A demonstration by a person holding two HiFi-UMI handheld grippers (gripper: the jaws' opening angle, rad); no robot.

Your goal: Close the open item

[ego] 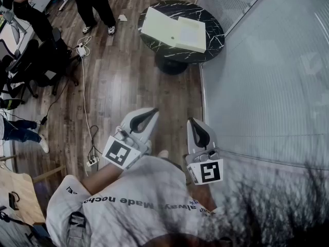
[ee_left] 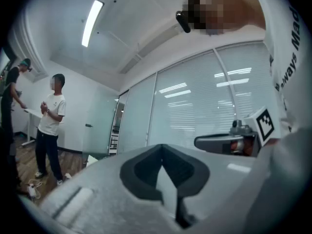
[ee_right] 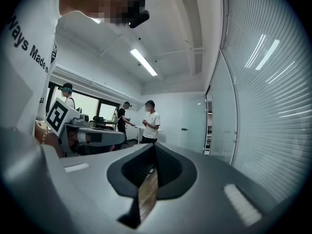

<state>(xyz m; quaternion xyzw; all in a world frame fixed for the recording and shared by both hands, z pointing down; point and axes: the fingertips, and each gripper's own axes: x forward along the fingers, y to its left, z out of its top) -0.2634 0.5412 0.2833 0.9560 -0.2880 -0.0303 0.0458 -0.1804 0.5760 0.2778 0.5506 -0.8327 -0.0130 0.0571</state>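
The open item is a flat white box (ego: 176, 30) with its lid folded back to the left. It lies on a round black marble table (ego: 212, 49) at the far end of the wooden floor. Both grippers are held close to my body, far from the table. My left gripper (ego: 152, 111) has its tips together with nothing between them, as the left gripper view (ee_left: 162, 146) also shows. Beside it, my right gripper (ego: 191, 121) is empty too, and its tips meet in the right gripper view (ee_right: 154, 145). Neither gripper view shows the box.
A frosted glass wall (ego: 267, 76) runs along the right. A white cable (ego: 85, 91) and a power strip (ego: 81, 49) lie on the floor at the left. Chairs (ego: 36, 60) and standing people (ego: 92, 4) fill the far left. A wooden desk corner (ego: 18, 194) is near left.
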